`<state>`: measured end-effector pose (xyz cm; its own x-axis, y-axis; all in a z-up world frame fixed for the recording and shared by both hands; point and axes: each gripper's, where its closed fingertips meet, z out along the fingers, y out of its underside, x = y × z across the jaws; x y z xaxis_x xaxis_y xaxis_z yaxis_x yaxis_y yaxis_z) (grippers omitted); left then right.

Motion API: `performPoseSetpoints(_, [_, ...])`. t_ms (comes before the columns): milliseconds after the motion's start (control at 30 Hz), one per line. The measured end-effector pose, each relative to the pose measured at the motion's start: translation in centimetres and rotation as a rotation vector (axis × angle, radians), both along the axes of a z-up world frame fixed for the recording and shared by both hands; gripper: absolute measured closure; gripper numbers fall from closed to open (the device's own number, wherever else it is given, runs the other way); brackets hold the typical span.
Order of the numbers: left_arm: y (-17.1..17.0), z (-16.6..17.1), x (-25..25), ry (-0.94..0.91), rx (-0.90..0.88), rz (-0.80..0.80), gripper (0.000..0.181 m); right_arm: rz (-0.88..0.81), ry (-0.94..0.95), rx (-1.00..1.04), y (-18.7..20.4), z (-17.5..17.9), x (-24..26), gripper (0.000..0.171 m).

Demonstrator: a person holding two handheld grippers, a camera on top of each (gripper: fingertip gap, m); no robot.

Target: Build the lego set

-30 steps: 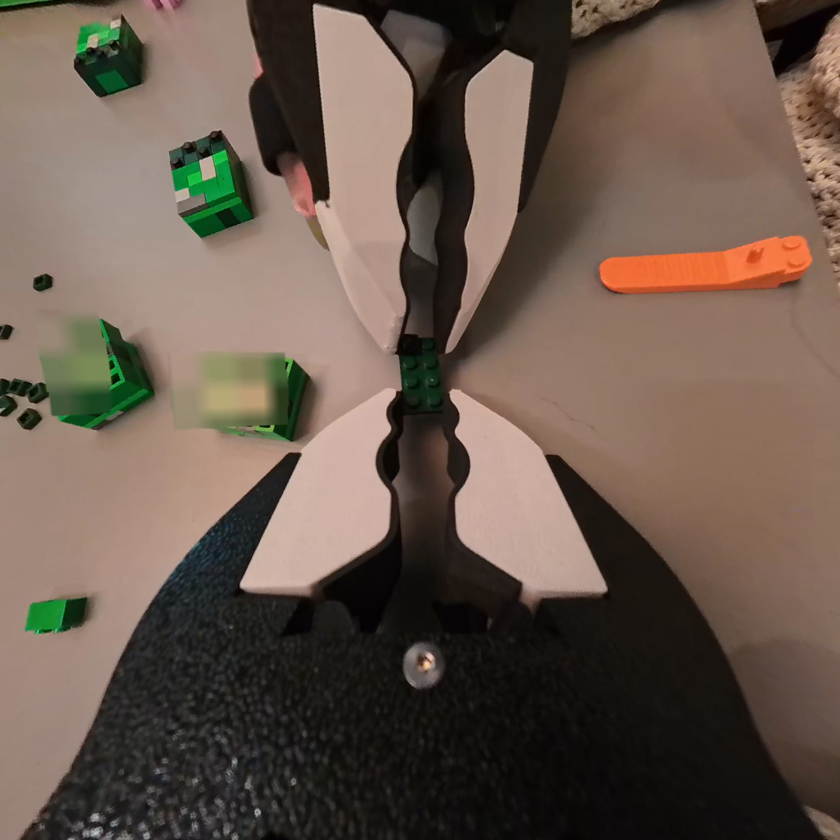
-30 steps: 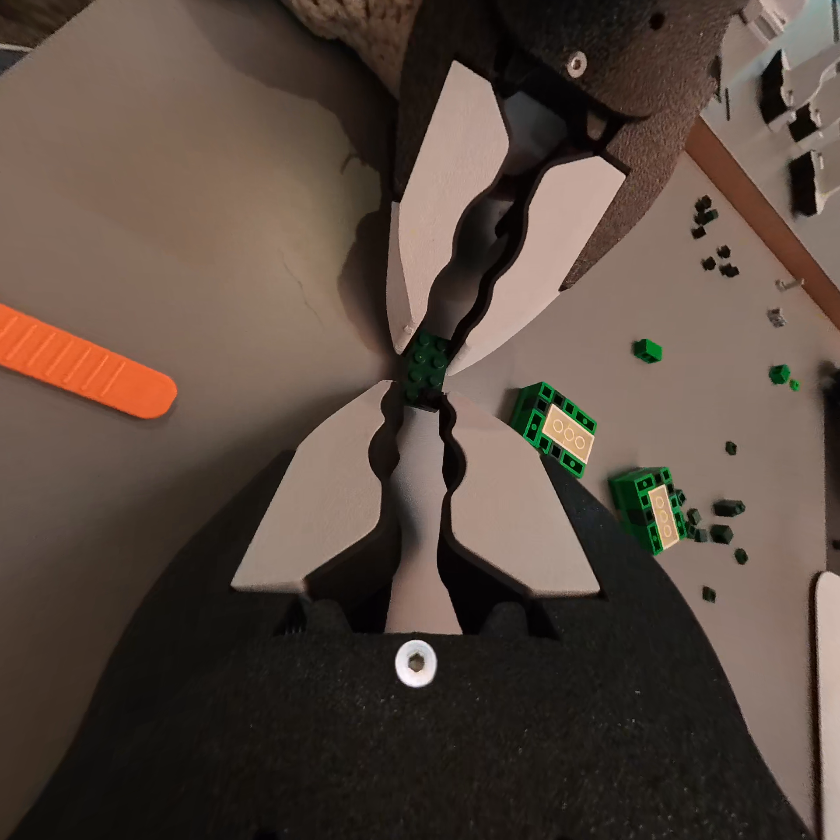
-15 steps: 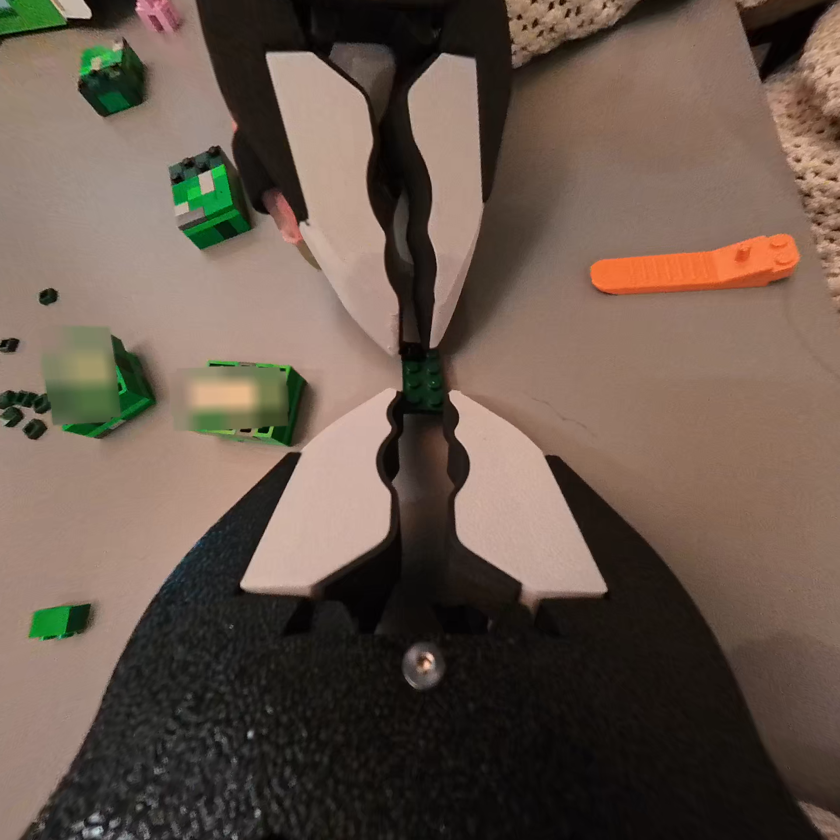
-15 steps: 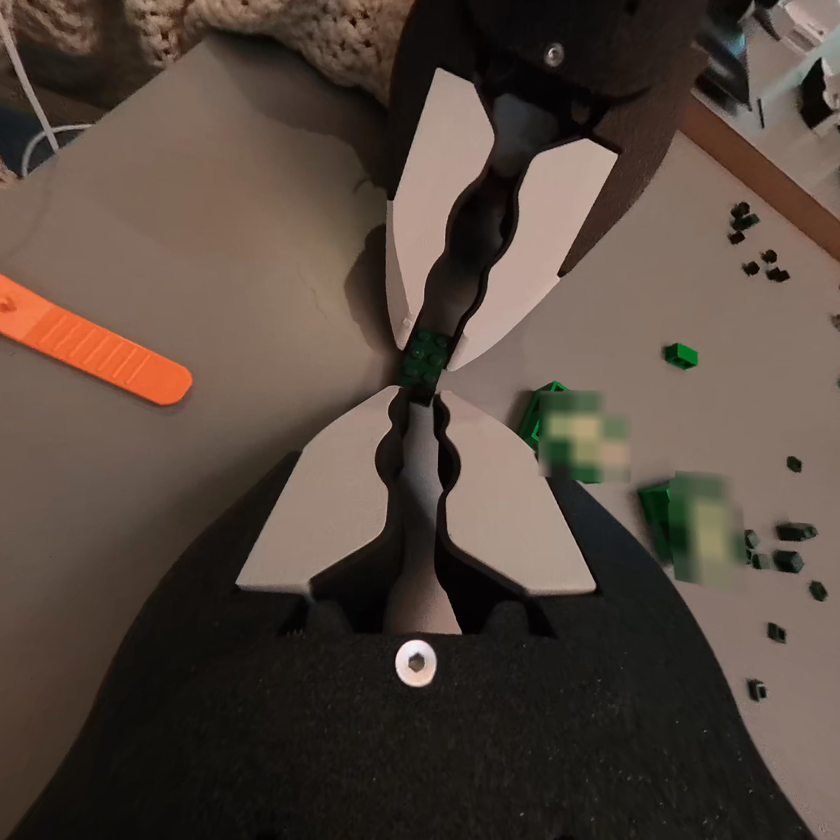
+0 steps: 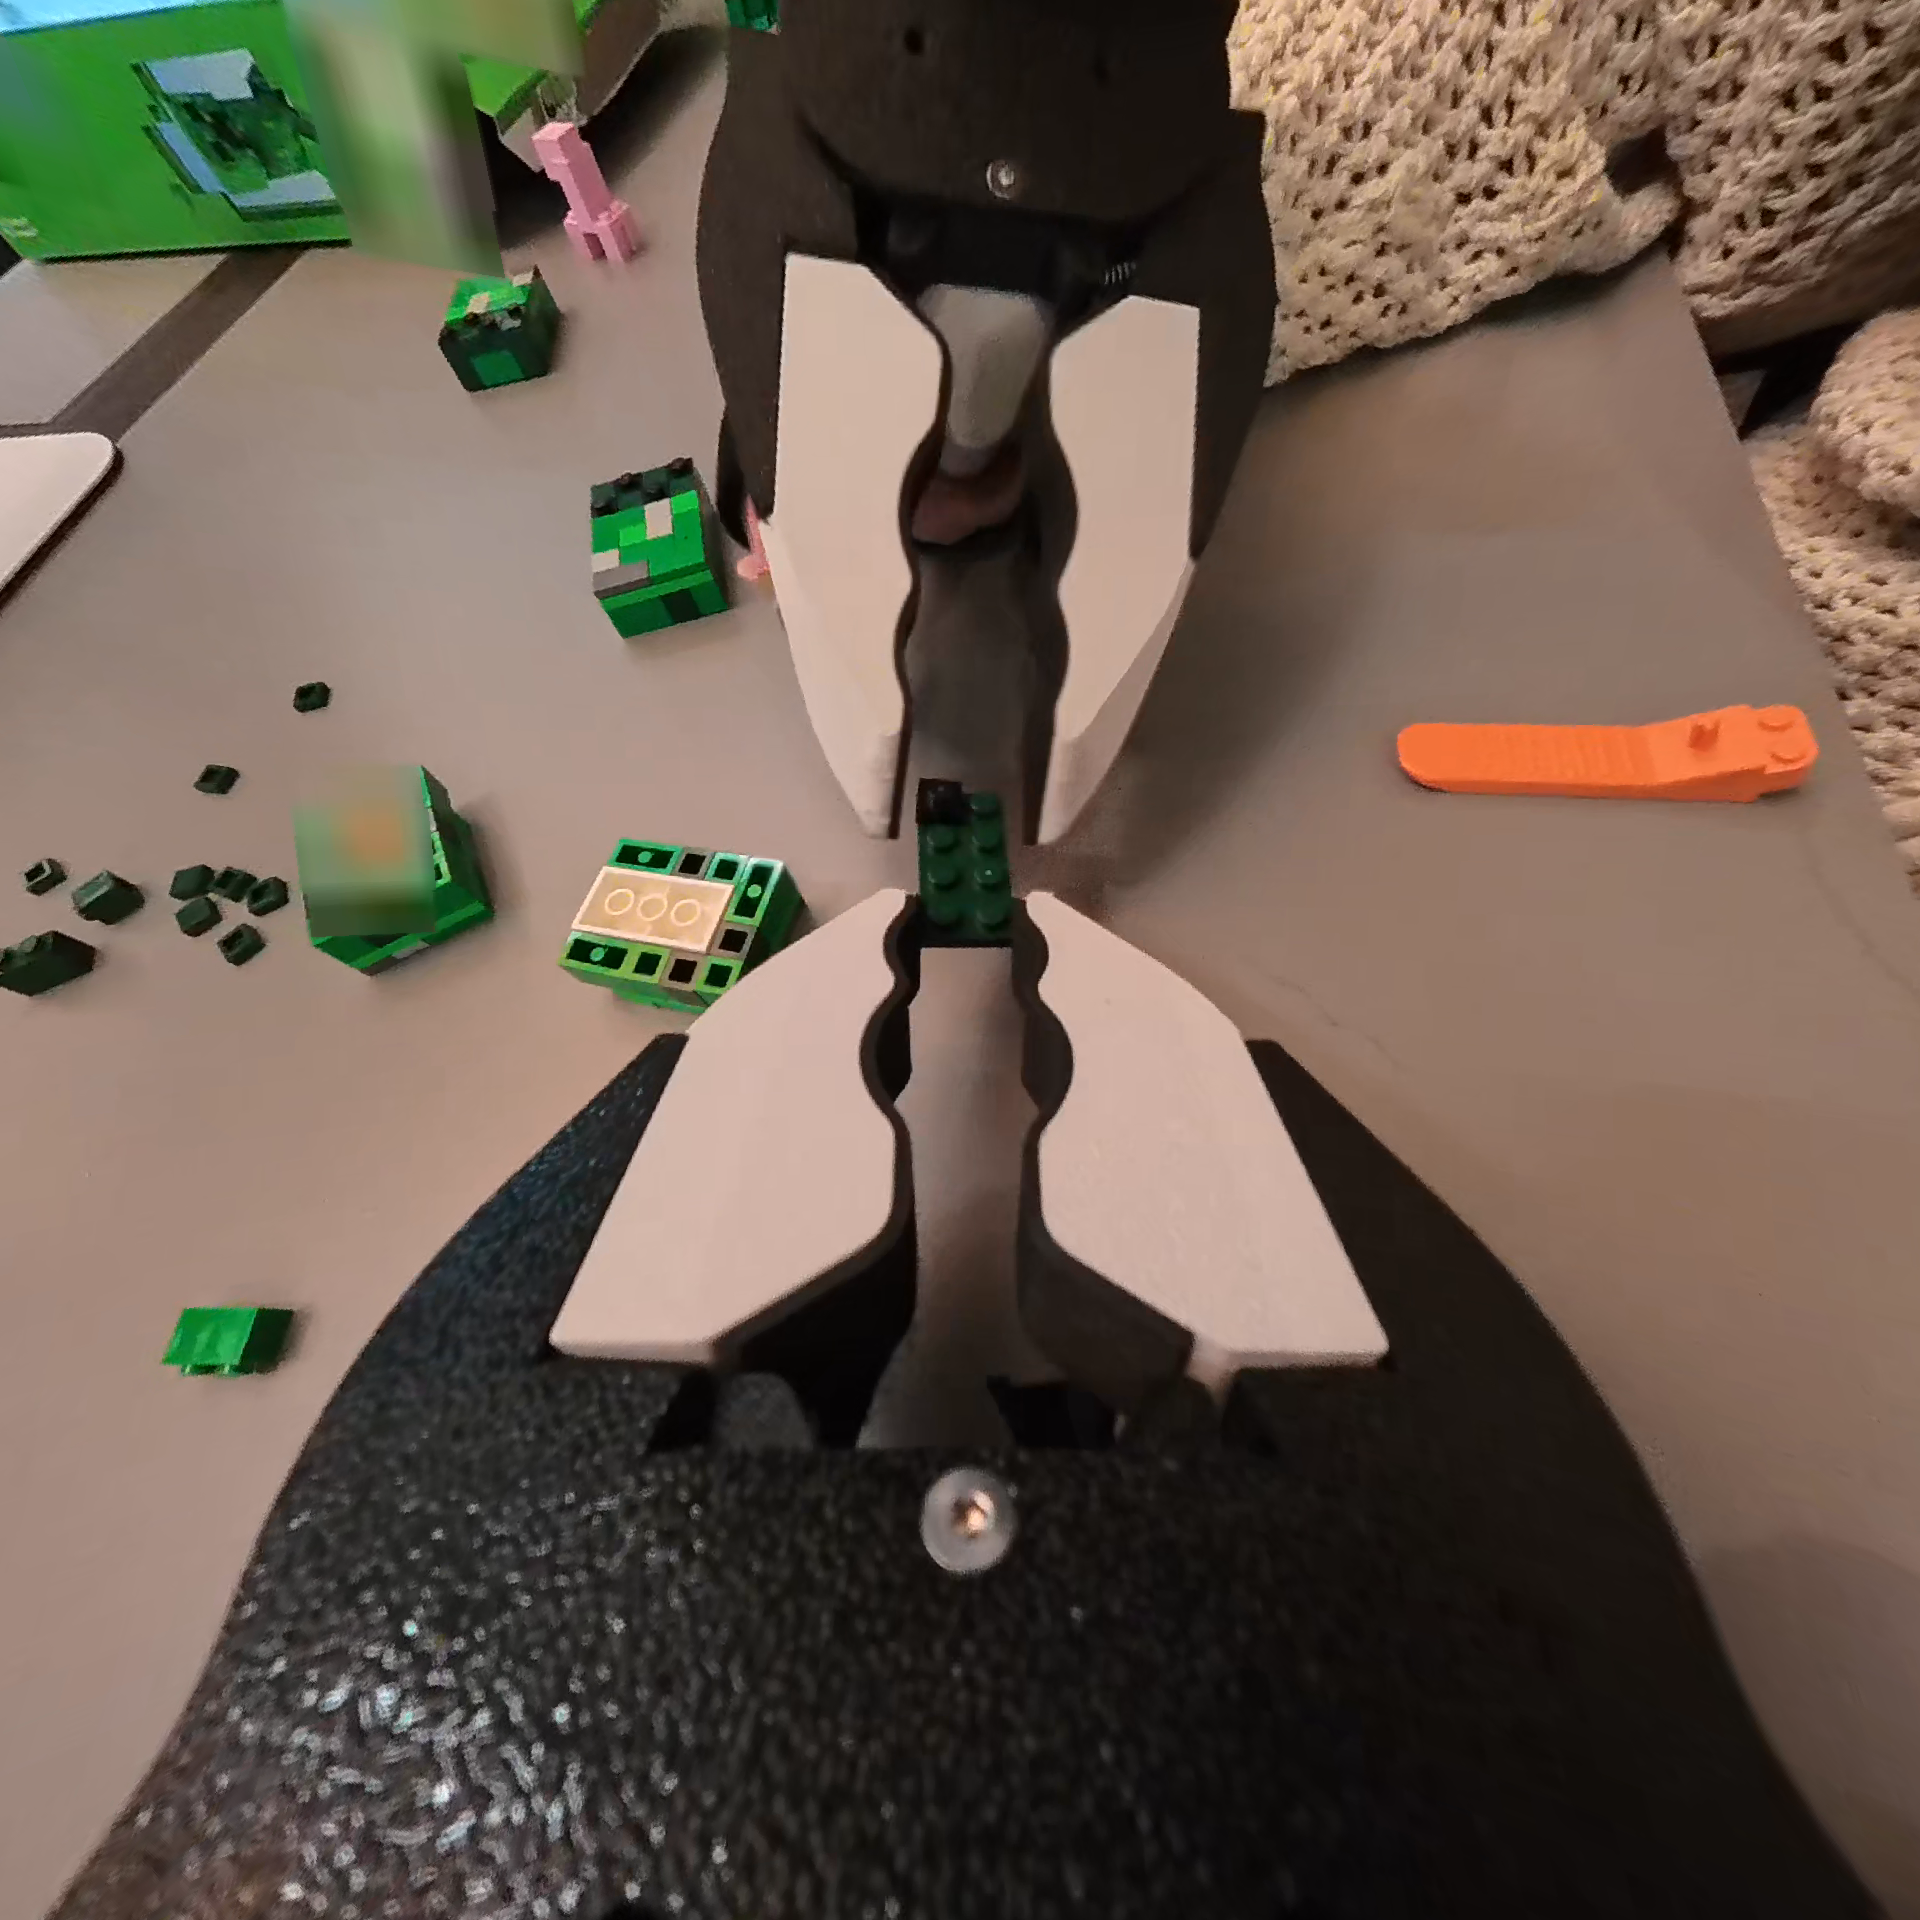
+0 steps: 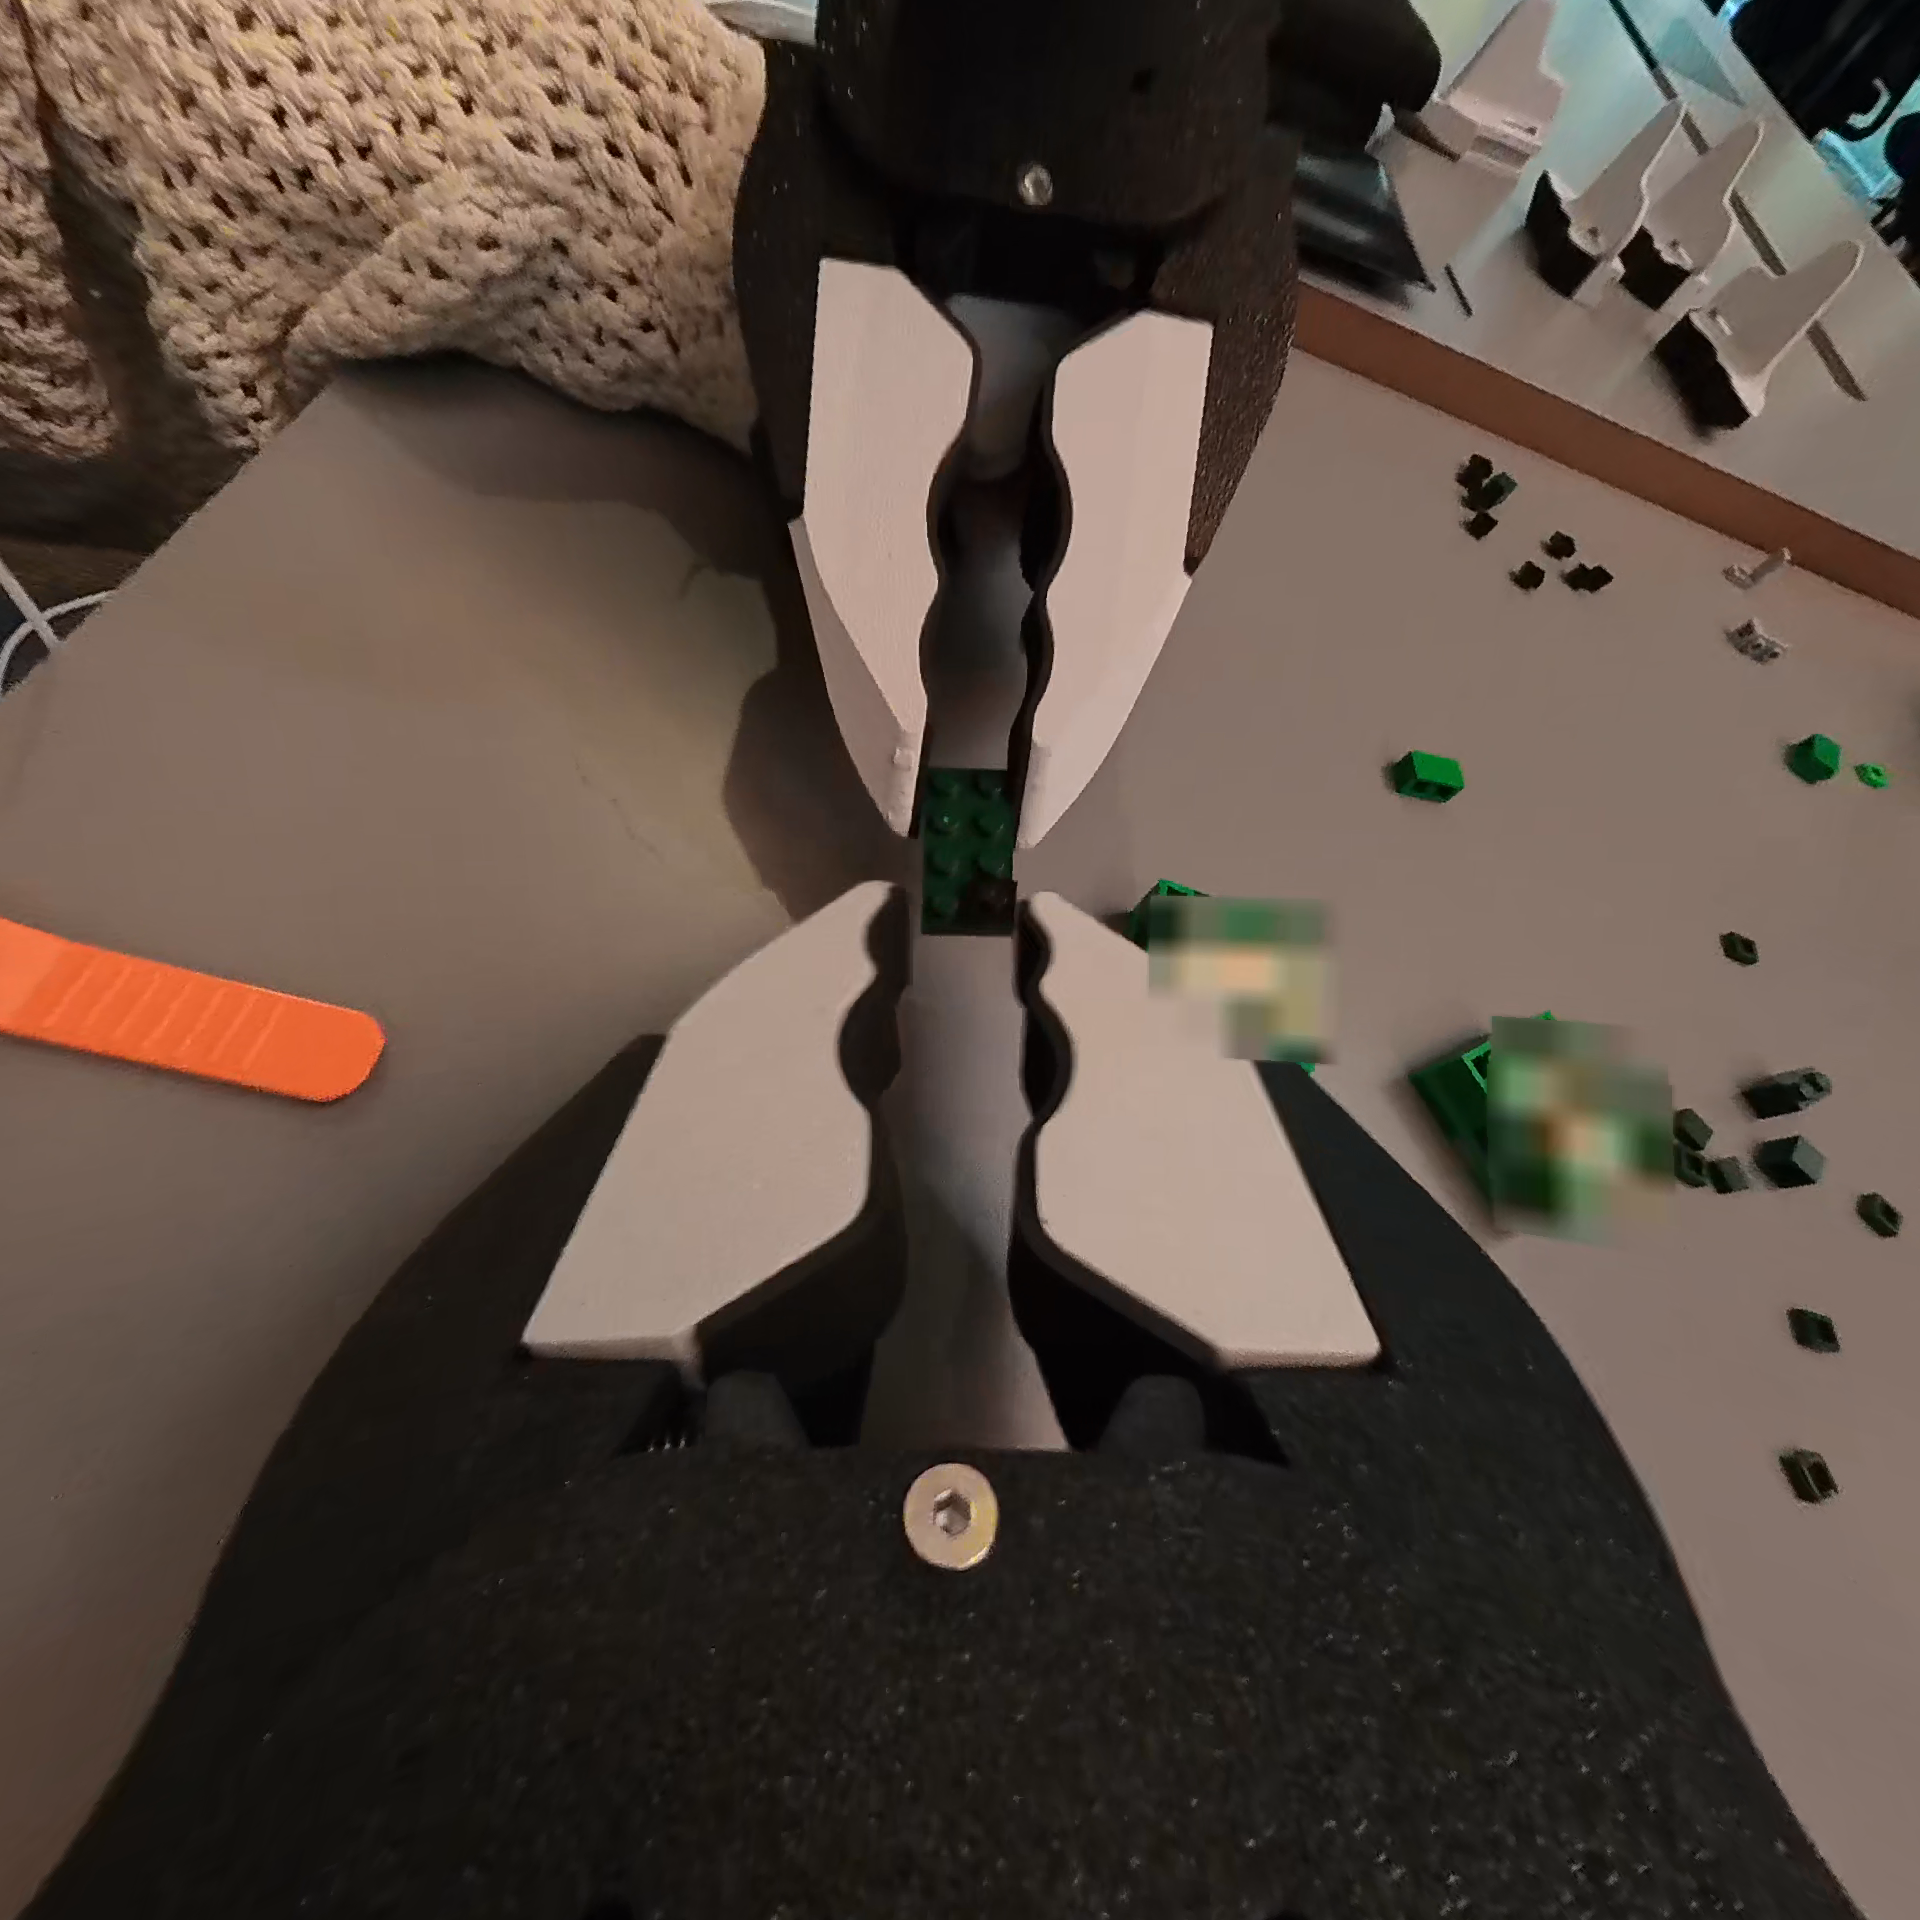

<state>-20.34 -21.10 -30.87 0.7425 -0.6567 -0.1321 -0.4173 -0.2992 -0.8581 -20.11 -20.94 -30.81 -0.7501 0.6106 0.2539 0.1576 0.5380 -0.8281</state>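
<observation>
My left gripper [image 5: 961, 920] is shut on the near end of a dark green studded plate [image 5: 966, 873] and holds it above the grey table [image 5: 1351, 1039]. A small black piece [image 5: 938, 800] sits on the plate's far end. My right gripper [image 5: 966, 826] faces it from the far side, fingers apart, straddling that end without squeezing. In the right wrist view the plate [image 6: 966, 831] runs between my right gripper [image 6: 961, 904] and the left gripper [image 6: 971, 800]. The black piece [image 6: 994, 896] lies by my right fingertips.
An orange brick separator [image 5: 1600, 764] lies to the right. Green built cubes [image 5: 655, 561], a flat green assembly with a tan tile [image 5: 681, 925], loose dark pieces [image 5: 197, 904] and a bright green brick [image 5: 223, 1340] lie to the left. A knitted blanket [image 5: 1455, 156] borders the far edge. My two grippers' fingertips are within a few centimetres of each other. Left tips and right tips are each some 12 cm from the orange brick separator [image 5: 1600, 764]. It is also in sight in the right wrist view [image 6: 115, 992].
The right gripper's fingers closed around the black piece half a second ago and have now spread apart, leaving it on the plate. Both views have tilted up and show more of the far table.
</observation>
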Motion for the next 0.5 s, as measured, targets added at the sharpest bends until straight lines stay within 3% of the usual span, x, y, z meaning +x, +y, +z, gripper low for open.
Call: performPoseSetpoints(500, [0.42, 0.27, -0.36, 0.051, 0.073, 0.035, 0.165, -0.015, 0.016, -0.041, 0.29, 0.58, -0.32, 0.155])
